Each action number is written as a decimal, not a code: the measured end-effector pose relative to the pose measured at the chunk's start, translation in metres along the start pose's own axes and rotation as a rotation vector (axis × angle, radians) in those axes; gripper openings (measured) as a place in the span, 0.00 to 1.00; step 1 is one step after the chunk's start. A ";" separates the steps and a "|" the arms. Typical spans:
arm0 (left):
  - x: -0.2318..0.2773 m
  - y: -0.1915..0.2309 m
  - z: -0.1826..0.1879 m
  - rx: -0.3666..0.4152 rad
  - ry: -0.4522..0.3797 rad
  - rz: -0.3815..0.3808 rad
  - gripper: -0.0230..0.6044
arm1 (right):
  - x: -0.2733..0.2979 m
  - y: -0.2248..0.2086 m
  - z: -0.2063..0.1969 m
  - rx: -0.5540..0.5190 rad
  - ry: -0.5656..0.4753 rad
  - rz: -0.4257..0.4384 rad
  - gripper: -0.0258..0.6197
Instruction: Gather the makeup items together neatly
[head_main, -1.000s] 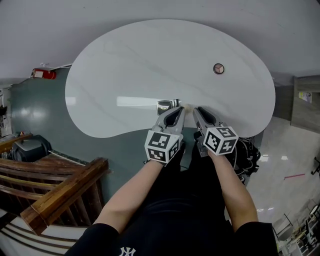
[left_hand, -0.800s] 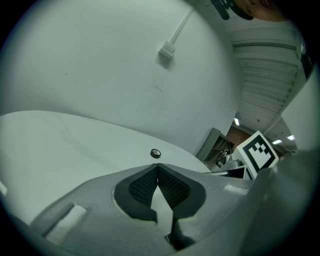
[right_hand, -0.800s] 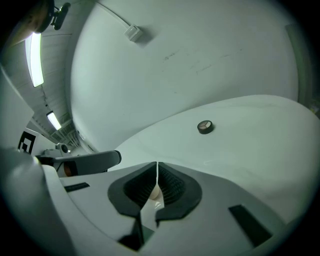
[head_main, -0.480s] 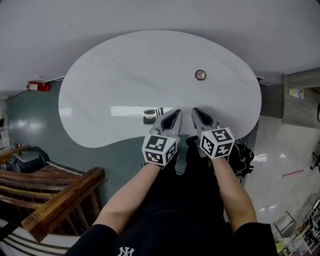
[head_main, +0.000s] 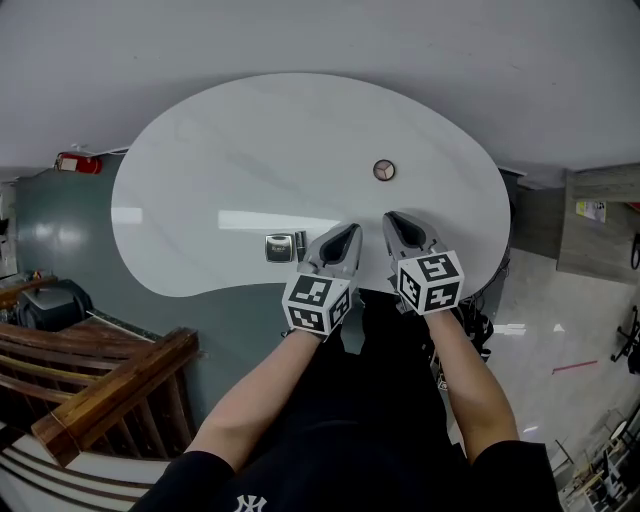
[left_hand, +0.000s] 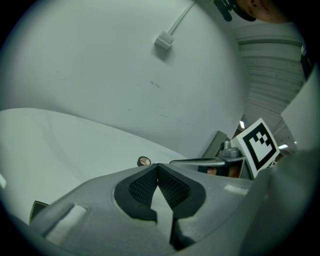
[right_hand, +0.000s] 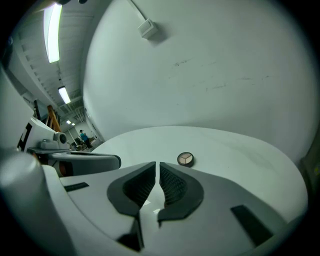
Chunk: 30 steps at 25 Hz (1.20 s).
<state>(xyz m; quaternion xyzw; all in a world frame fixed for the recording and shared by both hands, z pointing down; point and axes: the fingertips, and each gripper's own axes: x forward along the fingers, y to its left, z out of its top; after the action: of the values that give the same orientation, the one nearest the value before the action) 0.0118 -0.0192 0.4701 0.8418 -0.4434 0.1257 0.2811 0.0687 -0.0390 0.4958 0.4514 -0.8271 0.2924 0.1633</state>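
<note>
Not gathered yet: round compact (head_main: 383, 170) sits alone on the table (head_main: 220, 150), well apart from the square case (head_main: 278, 247) near the front edge, left gripper (head_main: 350, 232) and right gripper (head_main: 392, 218) hover there, jaws together on nothing.

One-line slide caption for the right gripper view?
Right hand-held gripper shut, empty; round compact lies beyond it on the white table.

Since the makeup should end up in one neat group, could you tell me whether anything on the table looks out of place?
The round compact sits alone toward the far side of the table, apart from the silver items near its front edge. Nothing looks spilled or damaged.
</note>
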 end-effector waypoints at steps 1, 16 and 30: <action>0.005 -0.001 0.000 -0.006 0.000 0.007 0.05 | 0.003 -0.006 0.000 -0.015 0.012 0.001 0.11; 0.049 0.002 -0.007 -0.071 0.015 0.096 0.05 | 0.052 -0.058 -0.008 -0.207 0.179 0.007 0.35; 0.066 0.022 -0.012 -0.129 0.022 0.170 0.05 | 0.098 -0.074 -0.011 -0.329 0.274 0.022 0.42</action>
<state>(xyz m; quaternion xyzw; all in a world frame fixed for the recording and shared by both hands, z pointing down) 0.0323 -0.0667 0.5181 0.7798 -0.5172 0.1296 0.3281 0.0787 -0.1268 0.5819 0.3656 -0.8387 0.2140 0.3422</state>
